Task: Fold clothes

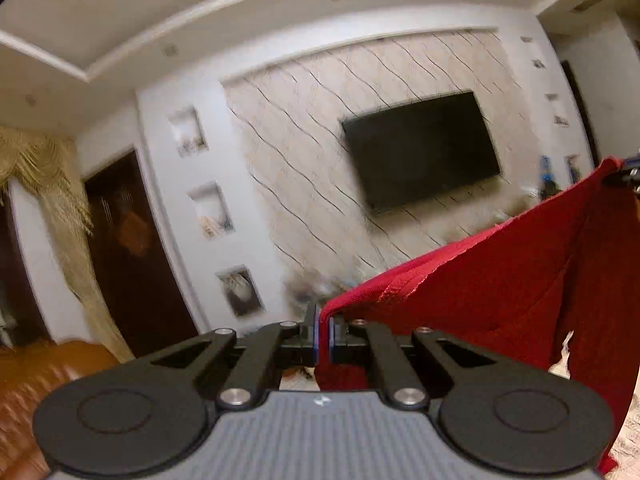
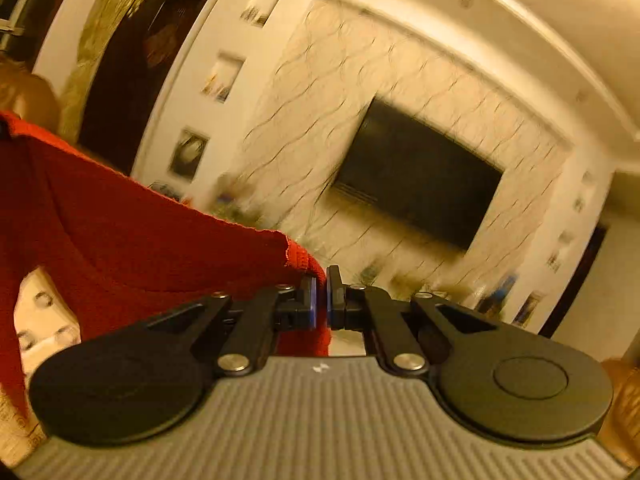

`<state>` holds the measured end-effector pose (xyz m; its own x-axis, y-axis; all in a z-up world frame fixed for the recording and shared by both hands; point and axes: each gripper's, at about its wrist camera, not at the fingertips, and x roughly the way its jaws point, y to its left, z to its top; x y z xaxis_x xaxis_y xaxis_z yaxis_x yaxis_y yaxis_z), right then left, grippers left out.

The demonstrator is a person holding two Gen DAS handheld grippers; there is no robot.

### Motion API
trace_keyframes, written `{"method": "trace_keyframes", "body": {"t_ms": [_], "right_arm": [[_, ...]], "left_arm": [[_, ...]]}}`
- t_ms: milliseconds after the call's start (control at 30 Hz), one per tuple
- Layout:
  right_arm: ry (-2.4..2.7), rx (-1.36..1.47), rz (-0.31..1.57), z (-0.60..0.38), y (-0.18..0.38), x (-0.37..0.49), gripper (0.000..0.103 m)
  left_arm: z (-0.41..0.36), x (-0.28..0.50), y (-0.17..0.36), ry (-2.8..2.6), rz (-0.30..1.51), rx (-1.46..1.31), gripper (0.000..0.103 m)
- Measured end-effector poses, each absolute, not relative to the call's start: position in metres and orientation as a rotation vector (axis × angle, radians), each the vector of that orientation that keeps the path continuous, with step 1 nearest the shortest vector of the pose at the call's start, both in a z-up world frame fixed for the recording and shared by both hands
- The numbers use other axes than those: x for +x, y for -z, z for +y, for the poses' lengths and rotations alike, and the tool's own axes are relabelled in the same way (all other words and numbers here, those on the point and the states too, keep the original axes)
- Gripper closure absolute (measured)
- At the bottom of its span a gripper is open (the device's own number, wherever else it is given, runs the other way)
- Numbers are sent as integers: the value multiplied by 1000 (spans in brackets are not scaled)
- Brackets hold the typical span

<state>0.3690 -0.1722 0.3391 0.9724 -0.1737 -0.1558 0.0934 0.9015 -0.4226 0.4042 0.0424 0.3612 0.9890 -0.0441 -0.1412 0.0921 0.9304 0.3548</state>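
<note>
Red garment (image 1: 520, 280) cut off at frame edge (shelf clutter (image 2: 240, 204) blurred).

A home living room: wall-mounted television (image 1: 420, 148), leather sofa (image 1: 36, 384), fringed curtain (image 1: 48, 176), dark wooden door (image 1: 132, 248).

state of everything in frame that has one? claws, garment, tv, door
left claw: shut on red garment
right claw: shut on red garment
red garment: lifted, stretched between both claws, hanging below
TV: screen dark
door: shut
</note>
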Motion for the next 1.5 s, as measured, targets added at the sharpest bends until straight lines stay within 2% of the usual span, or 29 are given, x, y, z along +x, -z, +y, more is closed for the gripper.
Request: {"method": "trace_keyframes", "body": {"t_ms": [100,200,300,600,733,867,1167,1233,1300,1333,1400,1467,1500], "right_arm": [[171,-500,96,-161,-346,372,97],[90,-567,154,-162,-283,344,97],[-5,-630,231,-166,-212,313,97],[-271,-770,496,-173,2,217,97],[-342,-752,675,-174,104,170,97],[-375,-724,739,-169,133,138,97],[-517,-801,794,-159,125,96,96],[-530,-782,819,-160,130,86,94],[-513,-777,810,-159,133,75,87],[-516,-754,820,-160,131,74,83],[-538,-678,851,-167,124,71,64],[-538,-595,875,-179,118,73,55],[-527,-556,880,-185,114,71,54]], "left_arm": [[31,388,-356,59,66,425,99],[22,363,-313,85,91,530,99],[16,328,-247,142,172,605,99],[8,213,35,354,573,819,99],[22,165,108,453,688,833,99],[35,139,127,527,718,851,99],[69,78,123,696,762,862,96],[76,78,119,733,794,826,87],[86,82,113,767,823,760,56],[91,86,110,782,835,722,51],[97,90,102,776,839,615,47],[100,93,94,750,829,493,47],[102,94,89,736,823,432,44]]}}
